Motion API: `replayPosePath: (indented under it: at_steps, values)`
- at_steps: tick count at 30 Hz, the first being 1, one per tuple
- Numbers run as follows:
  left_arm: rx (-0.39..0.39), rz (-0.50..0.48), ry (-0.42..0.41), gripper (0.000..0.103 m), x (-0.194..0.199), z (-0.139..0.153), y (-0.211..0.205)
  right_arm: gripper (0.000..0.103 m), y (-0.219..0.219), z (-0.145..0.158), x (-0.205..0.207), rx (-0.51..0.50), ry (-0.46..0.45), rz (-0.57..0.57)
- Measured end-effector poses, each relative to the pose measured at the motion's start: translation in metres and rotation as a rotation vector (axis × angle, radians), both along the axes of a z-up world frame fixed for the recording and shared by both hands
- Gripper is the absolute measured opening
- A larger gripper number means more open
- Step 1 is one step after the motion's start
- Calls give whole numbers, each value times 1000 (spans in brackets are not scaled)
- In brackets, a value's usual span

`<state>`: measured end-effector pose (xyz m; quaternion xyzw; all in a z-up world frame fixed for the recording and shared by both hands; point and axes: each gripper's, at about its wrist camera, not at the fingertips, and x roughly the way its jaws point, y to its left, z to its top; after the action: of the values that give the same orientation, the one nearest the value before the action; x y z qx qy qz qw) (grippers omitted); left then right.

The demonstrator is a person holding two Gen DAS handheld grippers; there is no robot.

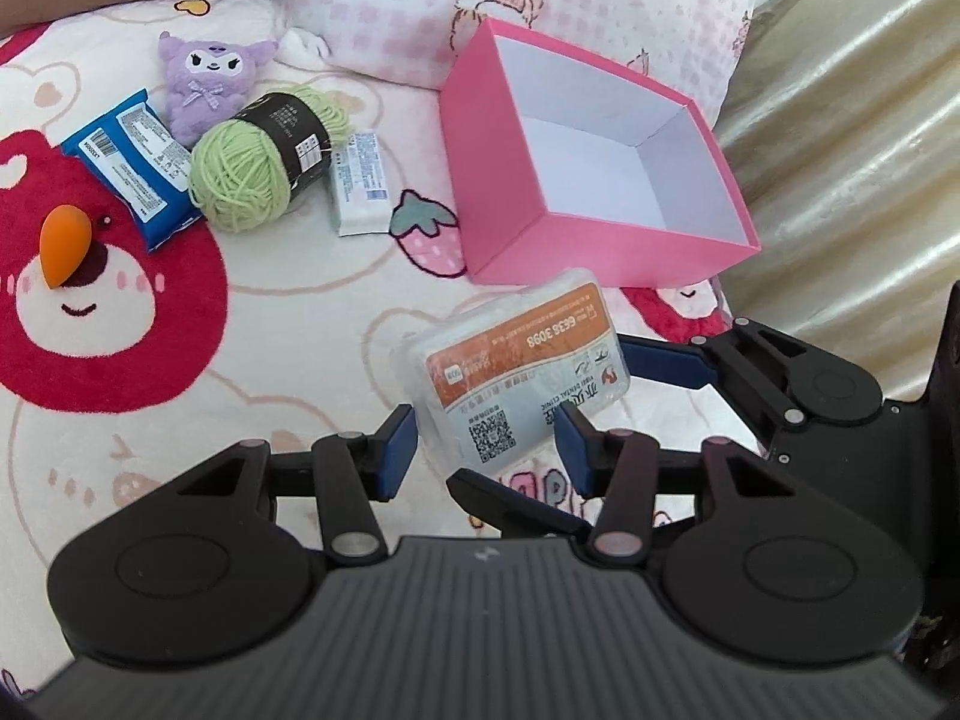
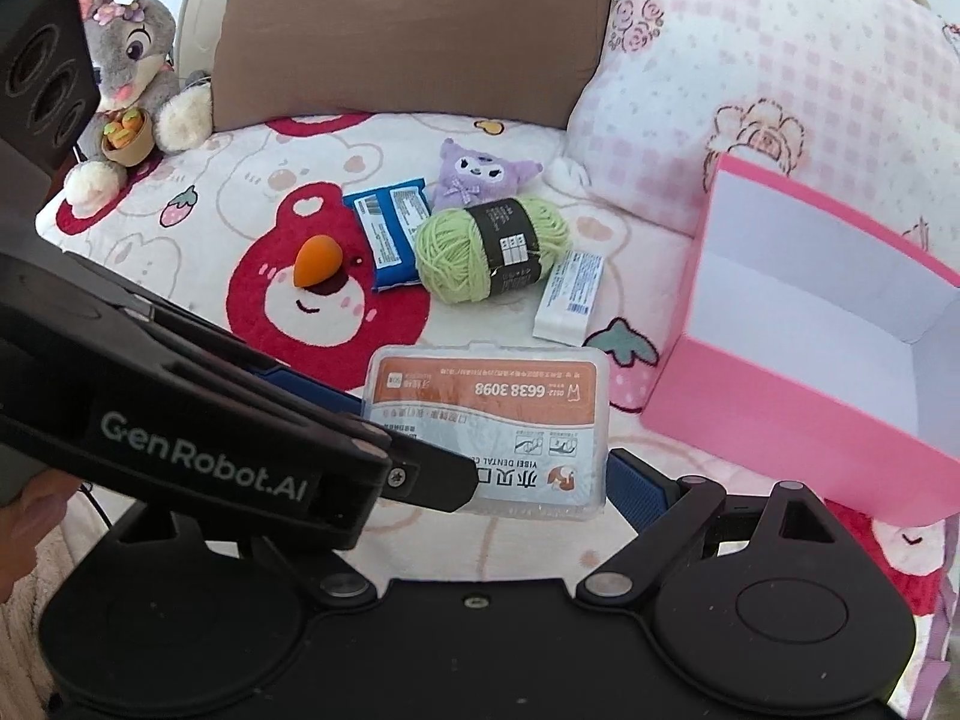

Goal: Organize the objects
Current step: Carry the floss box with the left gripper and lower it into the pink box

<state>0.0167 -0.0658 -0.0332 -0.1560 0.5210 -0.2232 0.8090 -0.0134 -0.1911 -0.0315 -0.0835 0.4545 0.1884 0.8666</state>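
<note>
A clear plastic box with an orange and grey label [image 1: 516,360] [image 2: 486,408] hangs tilted just above the bear-print blanket. My left gripper [image 1: 485,450] [image 2: 390,438] is shut on its near left corner, blue pads against both sides. My right gripper [image 2: 492,480] [image 1: 540,420] spans the box's width. Its right blue pad touches the box's edge, and its left finger is hidden behind the left gripper. An empty pink box [image 1: 516,246] [image 2: 750,408] with a white inside stands open just beyond, to the right.
On the blanket to the left lie green yarn [image 1: 258,162], a purple plush [image 1: 204,84], a blue packet [image 1: 132,162], an orange egg-shaped sponge [image 1: 63,246] and a white packet [image 1: 363,180]. Behind them are a pink pillow [image 1: 510,0], a brown cushion [image 2: 408,30] and a rabbit plush [image 2: 132,72].
</note>
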Motion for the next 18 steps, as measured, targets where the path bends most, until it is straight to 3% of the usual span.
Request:
replayPosePath:
  at_steps: [18]
  values:
    - [21, -5, -44, 47, -4, 41, -37, 93, -34, 35, -9, 23, -39, -44]
